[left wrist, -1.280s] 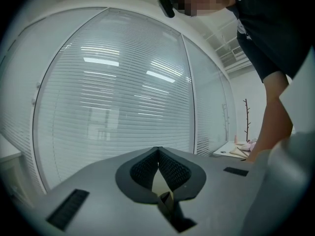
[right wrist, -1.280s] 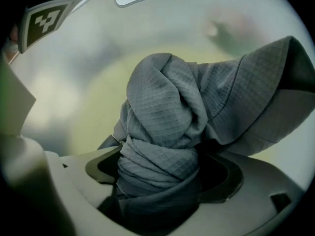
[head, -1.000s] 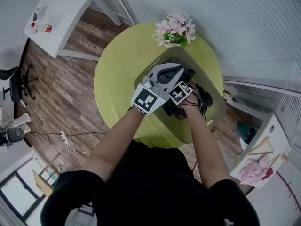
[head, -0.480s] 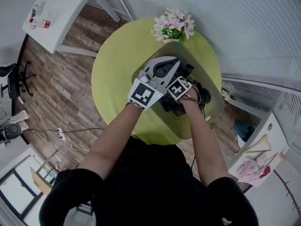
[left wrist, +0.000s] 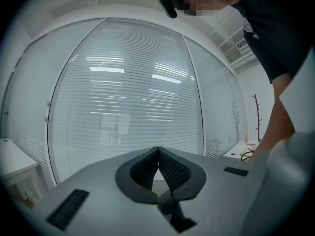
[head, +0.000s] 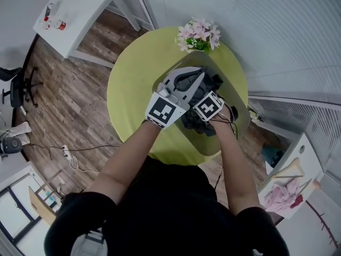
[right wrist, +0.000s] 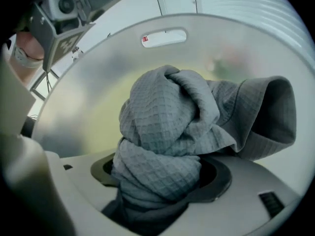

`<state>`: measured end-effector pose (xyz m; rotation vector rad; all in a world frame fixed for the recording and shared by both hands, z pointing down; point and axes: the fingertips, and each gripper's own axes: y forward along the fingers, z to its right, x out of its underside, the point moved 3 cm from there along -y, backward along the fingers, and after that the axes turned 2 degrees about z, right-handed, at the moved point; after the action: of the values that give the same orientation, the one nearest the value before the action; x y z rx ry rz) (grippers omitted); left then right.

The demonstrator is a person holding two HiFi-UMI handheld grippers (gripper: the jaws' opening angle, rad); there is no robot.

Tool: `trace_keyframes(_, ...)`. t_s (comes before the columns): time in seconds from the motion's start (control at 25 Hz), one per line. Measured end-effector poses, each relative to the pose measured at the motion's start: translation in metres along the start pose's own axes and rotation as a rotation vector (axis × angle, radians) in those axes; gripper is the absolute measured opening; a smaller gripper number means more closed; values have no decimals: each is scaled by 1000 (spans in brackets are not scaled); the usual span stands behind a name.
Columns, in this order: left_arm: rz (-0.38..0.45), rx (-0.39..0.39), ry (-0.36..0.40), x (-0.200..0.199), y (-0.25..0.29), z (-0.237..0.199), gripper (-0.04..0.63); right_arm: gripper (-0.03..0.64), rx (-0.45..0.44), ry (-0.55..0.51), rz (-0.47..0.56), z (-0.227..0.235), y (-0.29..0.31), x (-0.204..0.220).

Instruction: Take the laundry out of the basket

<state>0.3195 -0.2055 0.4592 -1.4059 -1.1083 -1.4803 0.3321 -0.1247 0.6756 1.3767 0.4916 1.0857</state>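
Right gripper [right wrist: 162, 176] jaws have just been closing and are clenched on the grey towel [right wrist: 167, 117], now lifted higher over the basket [right wrist: 98, 82] (removal judged under way). Left gripper [left wrist: 158, 154] is pinched together, empty.

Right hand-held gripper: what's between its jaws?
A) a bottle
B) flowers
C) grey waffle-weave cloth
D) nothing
C: the right gripper view shows the right hand-held gripper, whose jaws have just been closing, pinching a bunched grey waffle-weave cloth.
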Motion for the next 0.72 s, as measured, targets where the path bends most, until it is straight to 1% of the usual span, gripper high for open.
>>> trace_keyframes(0.24,9,-38,43,-27,-18,8,11,374,24,-24,55,-8,-54,-15)
trace_keyframes(0.52,11,-81,82,-50,-47,24,11,376,36,-72,82,-27,-100,-22)
trace_keyframes(0.64,7,-99,113,-59,-56,28,11,376,34,-85,83,-32,-116,-23)
trace_keyframes(0.72,10,-119,118,-65,-65,31,11,374,40,-106,83,-37,-128,-25)
